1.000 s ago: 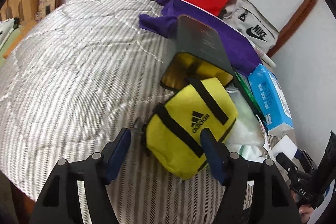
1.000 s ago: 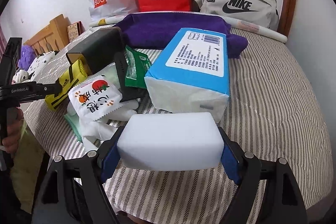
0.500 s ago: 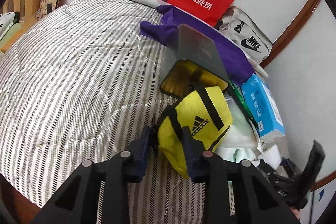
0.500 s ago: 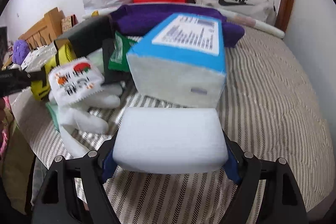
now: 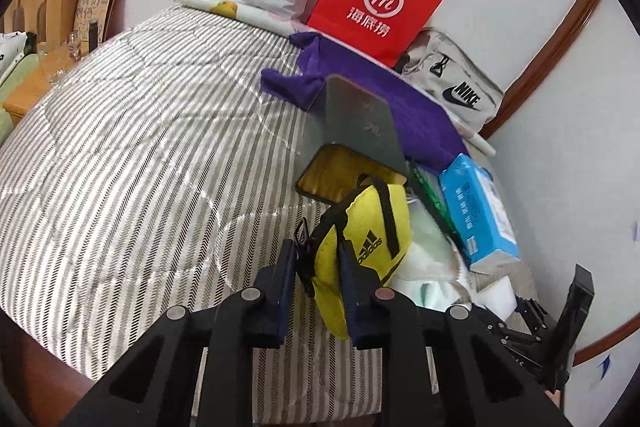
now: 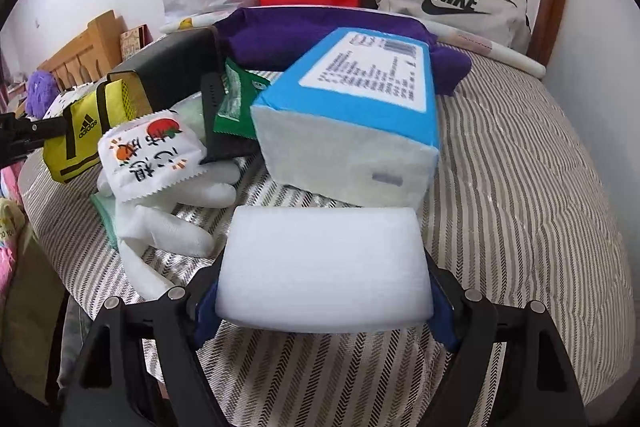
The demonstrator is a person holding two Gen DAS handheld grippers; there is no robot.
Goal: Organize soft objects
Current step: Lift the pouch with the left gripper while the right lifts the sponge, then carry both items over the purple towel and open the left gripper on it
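Left wrist view: left gripper closing, pinching the near end of the yellow pouch – pads pressed into its fabric, pouch just in front of the dark open box on the striped bed. Right wrist view: right gripper clenched wide around the white foam block, held just near of the blue tissue pack – white gloves left of it.

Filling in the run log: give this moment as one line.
left gripper: closing on yellow pouch | right gripper: holds white foam block | surface: striped bed
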